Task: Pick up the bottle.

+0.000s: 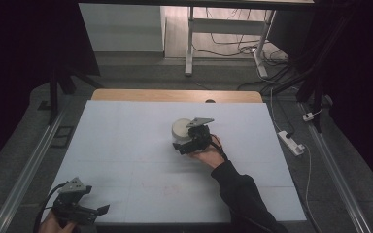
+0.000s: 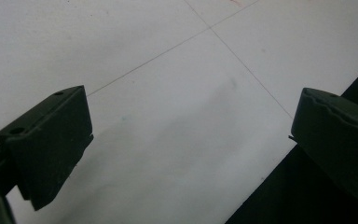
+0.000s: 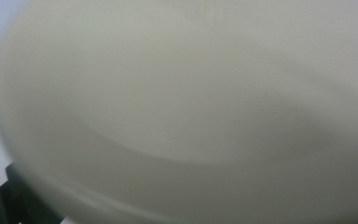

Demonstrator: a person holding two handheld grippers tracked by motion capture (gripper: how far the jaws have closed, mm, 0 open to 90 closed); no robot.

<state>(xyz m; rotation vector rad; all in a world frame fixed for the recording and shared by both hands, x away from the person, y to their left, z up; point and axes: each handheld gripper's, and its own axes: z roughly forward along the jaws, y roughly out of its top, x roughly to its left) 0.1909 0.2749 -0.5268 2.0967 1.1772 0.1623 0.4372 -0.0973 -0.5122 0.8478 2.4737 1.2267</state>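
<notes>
From the high view we see a white sheet covering the bench (image 1: 126, 145), with a strip of bare wood showing along its far edge. Near the middle of the sheet, a little toward the far side, stands a white round container (image 1: 181, 128), and our right hand-held gripper (image 1: 187, 143) is pressed up against its near side, the grey three-cornered plate on top of it overlapping the container's rim from this angle. The right hand (image 1: 209, 155) holds it from behind, with a dark sleeve (image 1: 243, 199) running back to the bottom edge. In the right gripper view the white round container (image 3: 191, 107) sits so close that it is a pale blur, with a bit of black jaw at the lower left corner; we cannot tell whether the jaws grip it or merely sit against it. Our left hand-held gripper (image 1: 85, 211) is well apart from all this, at the near left corner of the bench, low over the sheet and held by the left hand (image 1: 53, 224) at the bottom edge. In the left gripper view its two black jaws stand wide apart with nothing between them, over bare white sheet (image 2: 177, 93) crossed by thin seam lines, and the dark edge of the bench cuts across the lower right.
</notes>
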